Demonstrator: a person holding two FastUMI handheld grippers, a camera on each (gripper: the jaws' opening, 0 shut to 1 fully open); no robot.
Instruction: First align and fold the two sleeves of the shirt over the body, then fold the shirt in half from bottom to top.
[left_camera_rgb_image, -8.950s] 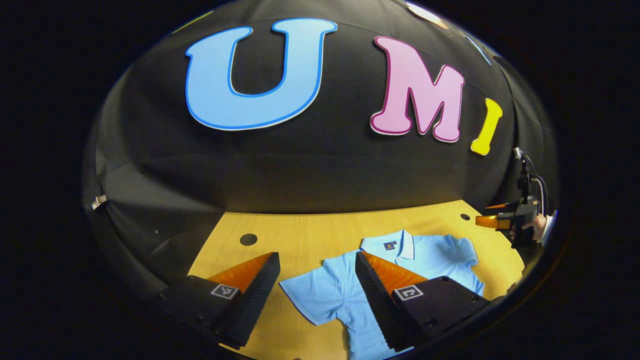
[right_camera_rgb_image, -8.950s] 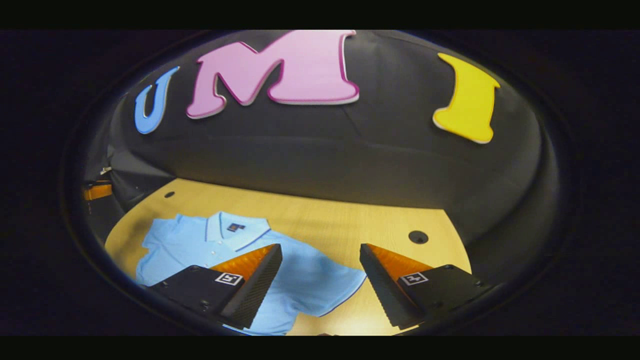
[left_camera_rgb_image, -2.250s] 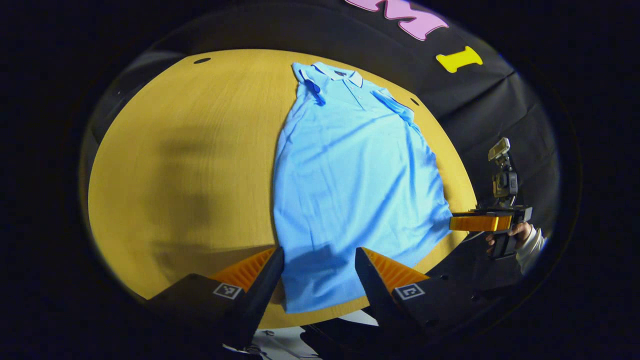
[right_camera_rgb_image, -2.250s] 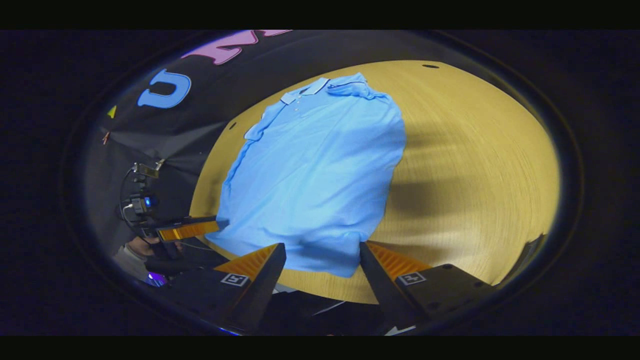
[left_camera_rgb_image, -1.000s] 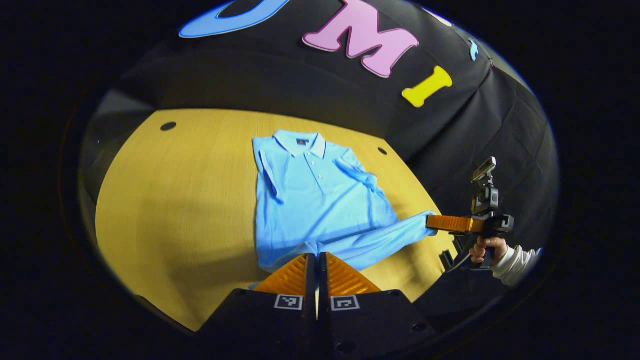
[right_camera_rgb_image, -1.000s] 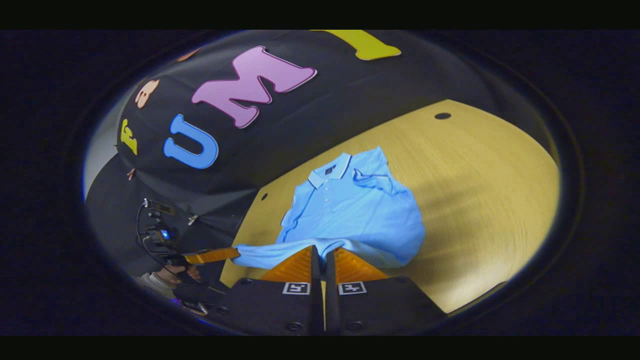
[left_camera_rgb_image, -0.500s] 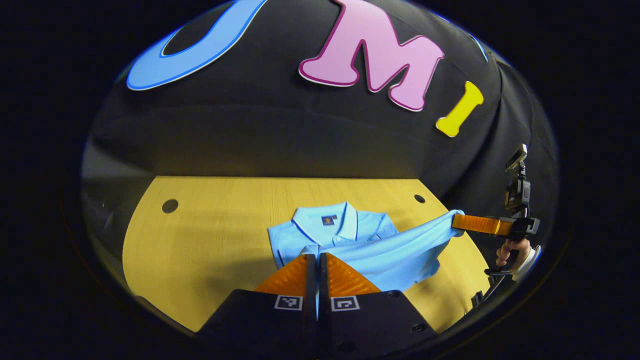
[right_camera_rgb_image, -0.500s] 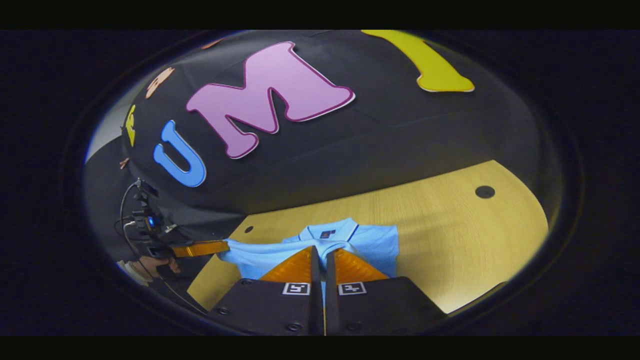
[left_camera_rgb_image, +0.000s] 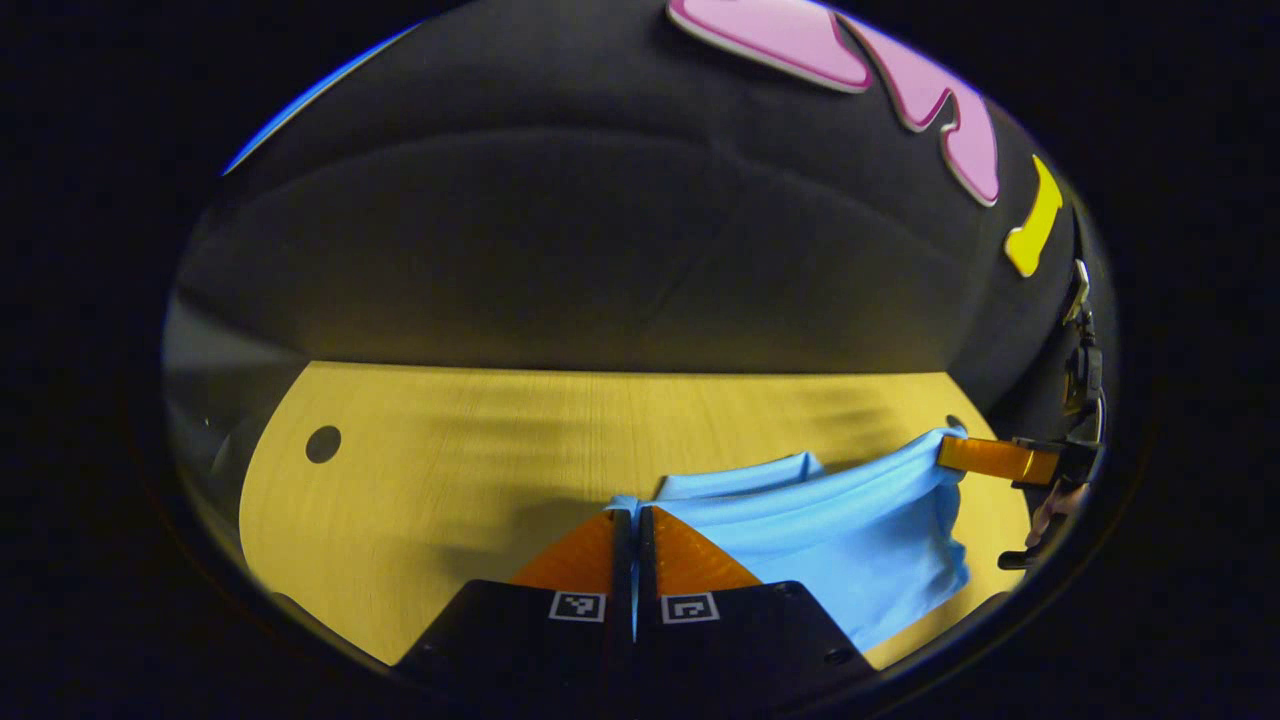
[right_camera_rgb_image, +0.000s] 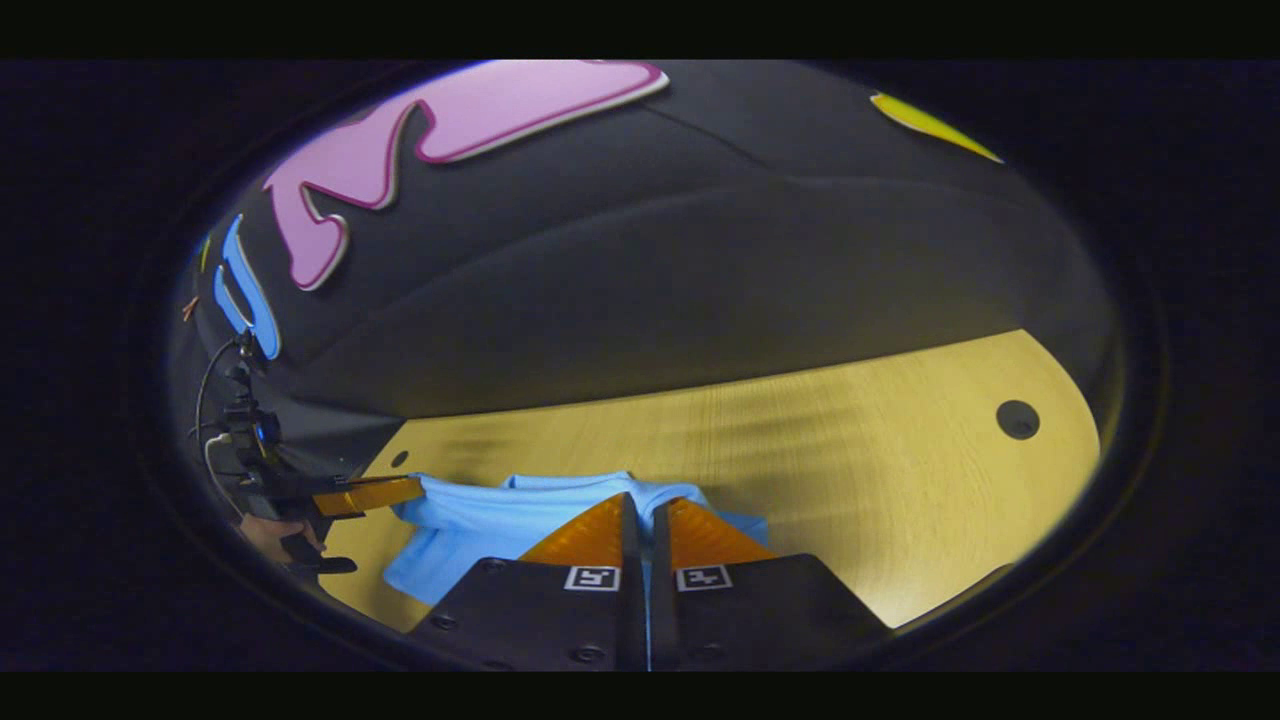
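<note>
A light blue polo shirt (left_camera_rgb_image: 840, 535) lies on the yellow wooden table (left_camera_rgb_image: 450, 470), its lower half lifted and doubled over toward the top. My left gripper (left_camera_rgb_image: 628, 512) is shut on one corner of the hem. The hem stretches taut to my right gripper (left_camera_rgb_image: 945, 455), held by a hand at the right of the left gripper view. In the right gripper view, the right gripper (right_camera_rgb_image: 643, 500) is shut on the other hem corner of the shirt (right_camera_rgb_image: 470, 530), and the left gripper (right_camera_rgb_image: 410, 488) pinches the cloth at the far left. The shirt's collar and sleeves are hidden under the fold.
The black cloth wall rises just behind the table's far edge. A round hole (left_camera_rgb_image: 323, 443) sits in the tabletop to the left, and another hole (right_camera_rgb_image: 1017, 419) lies far right in the right gripper view. A small hole (right_camera_rgb_image: 400, 459) is near the left gripper.
Both grippers have carried the hem farther toward the back wall and lower. The collar that showed half a second ago is now covered by the folded cloth.
</note>
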